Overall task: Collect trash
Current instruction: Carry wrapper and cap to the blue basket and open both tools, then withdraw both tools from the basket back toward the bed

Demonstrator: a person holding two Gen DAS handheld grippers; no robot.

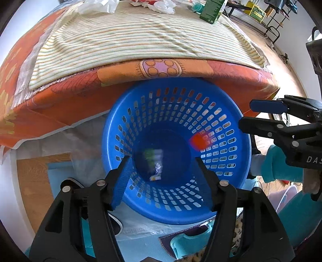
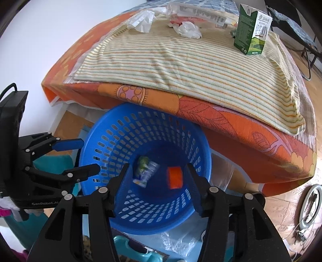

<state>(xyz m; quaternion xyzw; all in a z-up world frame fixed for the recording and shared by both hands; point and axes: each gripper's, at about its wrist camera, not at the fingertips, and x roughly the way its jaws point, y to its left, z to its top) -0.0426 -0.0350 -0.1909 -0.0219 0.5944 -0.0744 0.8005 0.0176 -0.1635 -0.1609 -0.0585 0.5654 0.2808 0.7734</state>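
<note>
Wooden floor (image 2: 281, 205) lies under everything, and the landmark on it is the blue basket (image 1: 177, 213), which stands half under the edge of the table (image 1: 251, 84). Nearest, directly above the basket, both grippers point down into it: the left gripper (image 1: 163, 159) and the right gripper (image 2: 156, 167) have their jaws apart with nothing between them. Inside the basket, blurred as if falling, are a wrapper (image 2: 145, 171) and an orange piece (image 2: 175, 177); the wrapper is at the bottom middle, the orange piece close to the wall. This wall has many slots, so I judge that small pieces could slip through or catch there. Beyond the basket, on the striped cloth (image 1: 140, 40) of the table, more trash waits: crumpled tissues (image 2: 189, 30), a clear bag (image 2: 193, 10) and a green carton (image 2: 251, 32) standing upright. A reach for the carton could tip it, and the loose cloth could drag with the tissues. The table rim above the basket may block a drop.
</note>
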